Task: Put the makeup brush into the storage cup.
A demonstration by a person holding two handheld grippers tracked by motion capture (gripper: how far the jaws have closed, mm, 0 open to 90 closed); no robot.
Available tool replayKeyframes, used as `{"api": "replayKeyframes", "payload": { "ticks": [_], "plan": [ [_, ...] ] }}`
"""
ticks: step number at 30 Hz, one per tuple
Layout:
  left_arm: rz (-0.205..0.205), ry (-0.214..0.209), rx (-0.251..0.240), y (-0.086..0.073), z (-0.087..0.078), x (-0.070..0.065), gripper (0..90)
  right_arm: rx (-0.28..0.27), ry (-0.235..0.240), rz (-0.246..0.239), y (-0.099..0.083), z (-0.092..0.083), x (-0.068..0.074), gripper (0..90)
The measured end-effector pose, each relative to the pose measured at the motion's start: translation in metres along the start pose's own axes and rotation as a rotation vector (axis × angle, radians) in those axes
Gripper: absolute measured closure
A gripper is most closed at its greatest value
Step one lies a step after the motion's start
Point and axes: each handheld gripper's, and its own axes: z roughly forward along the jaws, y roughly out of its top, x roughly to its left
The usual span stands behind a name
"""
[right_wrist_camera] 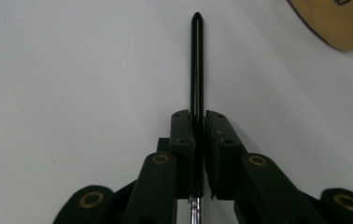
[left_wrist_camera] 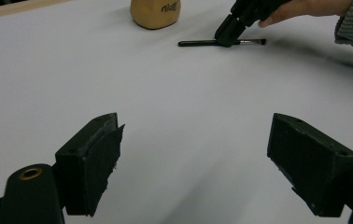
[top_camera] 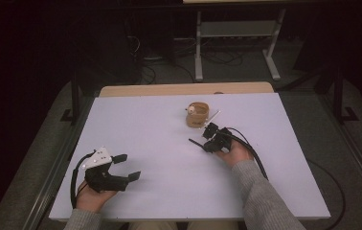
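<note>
At the near left of the white table (top_camera: 136, 143), the left gripper (top_camera: 126, 166) lies low in the person's left hand (top_camera: 92, 195). Its jaws stand wide apart with nothing between them, and in the left gripper view only bare table surface lies between the two black pads (left_wrist_camera: 97, 163). I judge that it is resting here because it has no work at this moment; it points toward the far right, where the action is.

More to the right, past the middle of the table, the right gripper (top_camera: 207, 139) is held by the right hand (top_camera: 236, 153), in a grey knitted sleeve (top_camera: 265, 196). Its jaws are closed narrow on a thin black brush (right_wrist_camera: 196, 65). The right gripper view shows the black handle running straight forward out of the jaws, and the silver ferrule passes behind them at the bottom. The left gripper view shows the brush (left_wrist_camera: 198, 43) lying almost flat at the table surface, with the small bristle end at its right; whether it is touching the table or just lifted I cannot tell. The grip sits near the ferrule, probably so that the long handle is free to be guided.

Just beyond the gripper, a little farther away, stands a tan holder (top_camera: 197, 115) with some printed marks, with a small pale thing inside it. It is near the brush but apart from it. I suppose the brush belongs there, but this is only a guess.
</note>
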Motion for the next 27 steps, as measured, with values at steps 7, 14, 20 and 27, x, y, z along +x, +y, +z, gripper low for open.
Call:
{"api": "replayKeyframes", "payload": {
  "ticks": [7, 14, 20, 27],
  "plan": [
    [0.003, 0.0, 0.0, 0.0, 0.0, 0.0, 16.6, -0.001, 0.035, 0.03, 0.0, 0.0, -0.005, 83.2],
    [-0.002, 0.0, -0.001, 0.0, 0.0, 0.0, 16.6, -0.007, 0.074, 0.057, -0.001, 0.0, -0.011, 83.3],
    [0.001, 0.003, 0.003, -0.001, 0.0, 0.001, 16.6, -0.024, 0.105, 0.08, -0.003, 0.0, -0.015, 83.3],
    [0.003, 0.001, 0.005, -0.001, 0.0, 0.001, 16.6, -0.024, 0.106, 0.065, -0.003, -0.003, -0.015, 83.2]
  ]
}}
